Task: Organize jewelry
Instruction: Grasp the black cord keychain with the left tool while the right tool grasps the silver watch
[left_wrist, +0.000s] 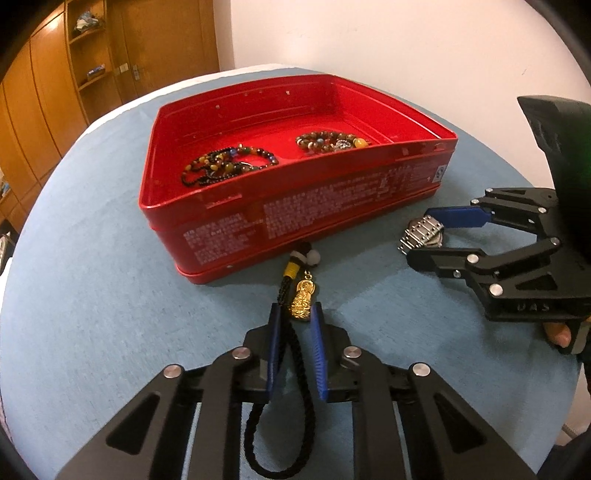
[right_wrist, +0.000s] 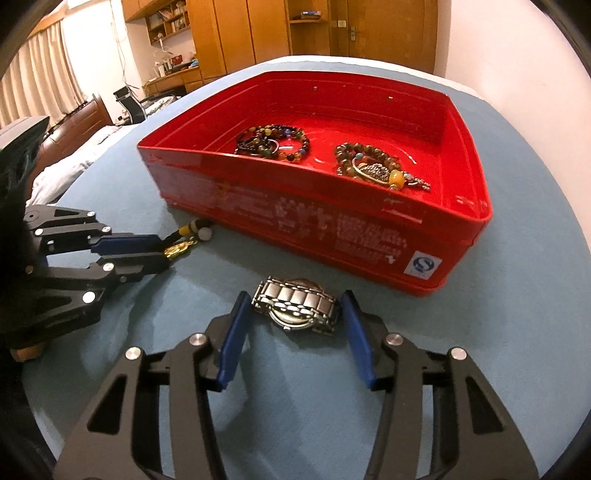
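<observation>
A: Tongs first. Left tongs (left_wrist: 295, 321) sit low on the tabletop (left_wrist: 92, 295), blue pads nearly together, pinching the black braided cord (left_wrist: 295, 354) and the gold pendant (left_wrist: 303, 300) of a necklace. The cord loops back under them toward the camera.

B: Pads touching the pendant?

A: They look pressed on either side of it. The necklace's top end, with a yellow wrap and pale beads, lies just beside the near wall of the red box (left_wrist: 314, 210).

B: Right tongs?

A: Right tongs (right_wrist: 295, 314) are spread, one blue pad on each side of a metal watch (right_wrist: 295, 306). The watch lies on the tabletop between them, near the front of the red box, well apart from the necklace. Small gaps show at both pads in the right wrist view. In the left wrist view the upper pad looks close to the strap; cannot tell if it touches.

B: Box contents?

A: Open, no lid on it. Two heaps of bead bracelets on its floor: a dark multicolour heap (right_wrist: 273, 142) and a brown heap (right_wrist: 369, 162) with a yellow bead and a silver charm. The two heaps are apart.

B: Anything else?

A: A fingertip (left_wrist: 556, 332) shows under the right tongs' body. Blue cloth covers the tabletop. Wooden cupboards (right_wrist: 229, 33) behind, curtains (right_wrist: 40, 81) at far left.
</observation>
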